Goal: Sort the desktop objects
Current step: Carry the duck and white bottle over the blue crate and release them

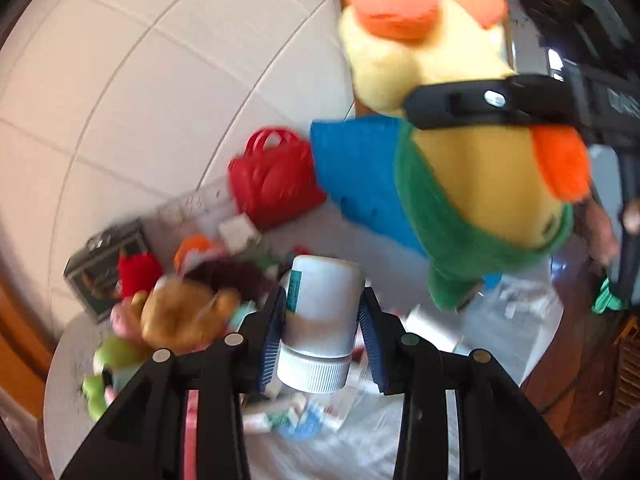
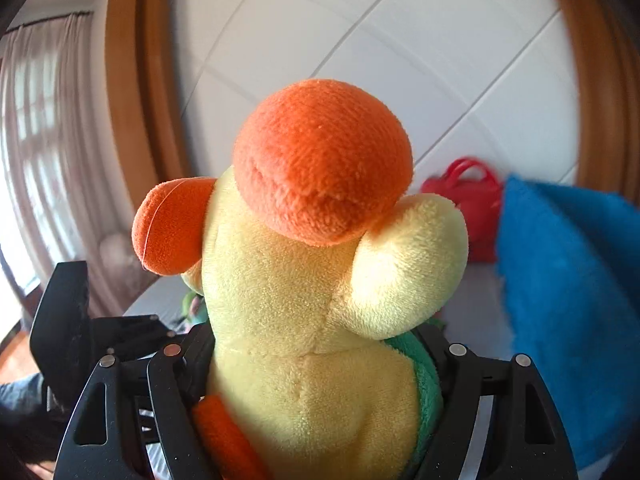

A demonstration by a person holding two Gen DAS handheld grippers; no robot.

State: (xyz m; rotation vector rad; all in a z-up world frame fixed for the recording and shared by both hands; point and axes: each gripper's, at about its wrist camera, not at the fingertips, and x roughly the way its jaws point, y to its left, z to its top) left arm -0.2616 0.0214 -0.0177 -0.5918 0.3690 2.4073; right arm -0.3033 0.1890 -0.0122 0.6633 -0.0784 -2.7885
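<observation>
My left gripper point(image 1: 322, 320) is shut on a white bottle point(image 1: 326, 292) with a ribbed white cap, its blue pads pressing both sides; the bottle hangs above the cluttered table. My right gripper point(image 2: 316, 344) is shut on a yellow plush toy point(image 2: 304, 280) with orange feet and a green garment, which fills the right wrist view. In the left wrist view the same plush toy point(image 1: 472, 184) hangs at the upper right, with one black finger point(image 1: 480, 100) of the right gripper across its body. The left gripper's body shows at the left edge of the right wrist view.
A round white table point(image 1: 68, 360) carries a heap of plush toys point(image 1: 180, 312), a small dark toy oven point(image 1: 104, 264) and scattered small boxes point(image 1: 288, 420). A red basket point(image 1: 276, 180) point(image 2: 468, 200) and a blue fabric bin point(image 1: 360, 176) point(image 2: 572, 300) stand at the back by the white wall.
</observation>
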